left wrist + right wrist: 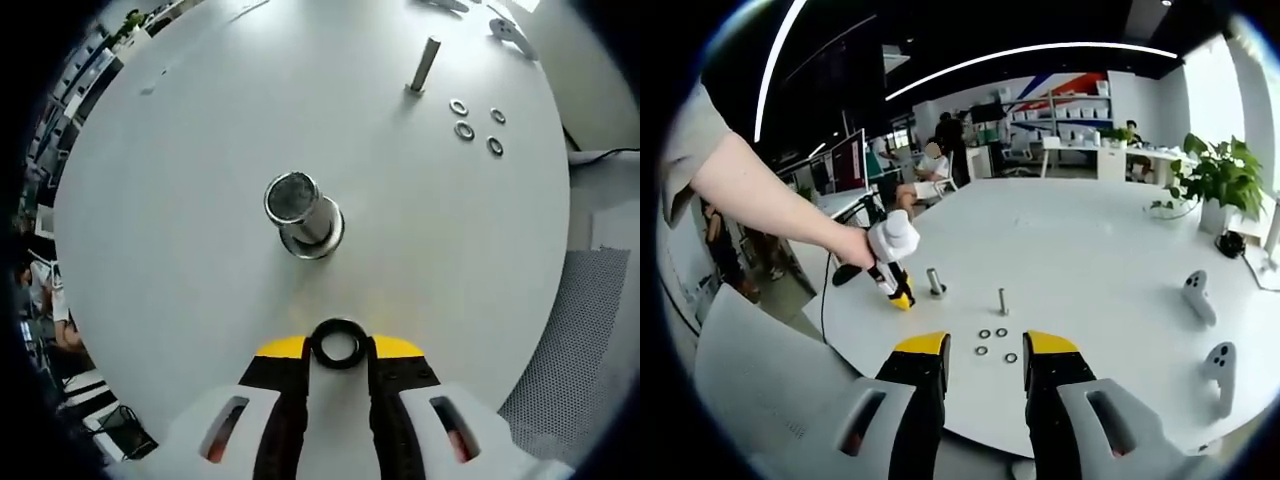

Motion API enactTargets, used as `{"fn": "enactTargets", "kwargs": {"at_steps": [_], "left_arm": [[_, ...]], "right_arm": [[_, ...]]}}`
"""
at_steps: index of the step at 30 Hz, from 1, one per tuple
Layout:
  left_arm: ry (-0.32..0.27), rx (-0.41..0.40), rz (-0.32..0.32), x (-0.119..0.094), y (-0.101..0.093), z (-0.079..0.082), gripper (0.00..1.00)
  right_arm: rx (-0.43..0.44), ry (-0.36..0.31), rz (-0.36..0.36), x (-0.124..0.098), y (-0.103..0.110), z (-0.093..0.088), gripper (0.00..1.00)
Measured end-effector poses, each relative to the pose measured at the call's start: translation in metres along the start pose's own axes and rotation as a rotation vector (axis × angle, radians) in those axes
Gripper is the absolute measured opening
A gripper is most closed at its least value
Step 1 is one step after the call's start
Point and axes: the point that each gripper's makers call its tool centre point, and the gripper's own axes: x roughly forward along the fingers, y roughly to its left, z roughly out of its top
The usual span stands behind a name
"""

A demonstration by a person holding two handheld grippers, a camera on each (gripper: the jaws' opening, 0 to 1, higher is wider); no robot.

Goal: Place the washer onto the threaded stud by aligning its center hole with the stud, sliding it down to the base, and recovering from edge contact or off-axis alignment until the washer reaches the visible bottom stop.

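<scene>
Between our left gripper (340, 352) jaws sits the black washer (340, 344), pinched, with the threaded stud (303, 214) at 12 o'clock. If we come down tilted, its edge could catch the stud top. Right gripper (985, 352) hangs open, idle.

No readable text, label, brand, number or sign can be made out in either view. Shelves and wall stripes at twelve o'clock in the right gripper view are too small to be read.

White round table (180, 200) — two upright studs (303, 214), four loose washers (464, 130), two controllers (1199, 296)
</scene>
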Motion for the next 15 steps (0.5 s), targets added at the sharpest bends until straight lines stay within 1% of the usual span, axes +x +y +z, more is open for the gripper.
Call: {"fn": "enactTargets", "kwargs": {"at_steps": [3,15], "left_arm": [[-0.016,-0.008,0.002,-0.0019,-0.0016,0.0001,0.19],[-0.036,0.0,0.01,-0.0016,-0.0004,0.0022,0.18]], "right_arm": [[-0.002,0.003,0.002,0.0001,0.0003,-0.0004,0.31],[0.002,0.004,-0.002,-0.0002,-0.0006,-0.0009,0.31]]}}
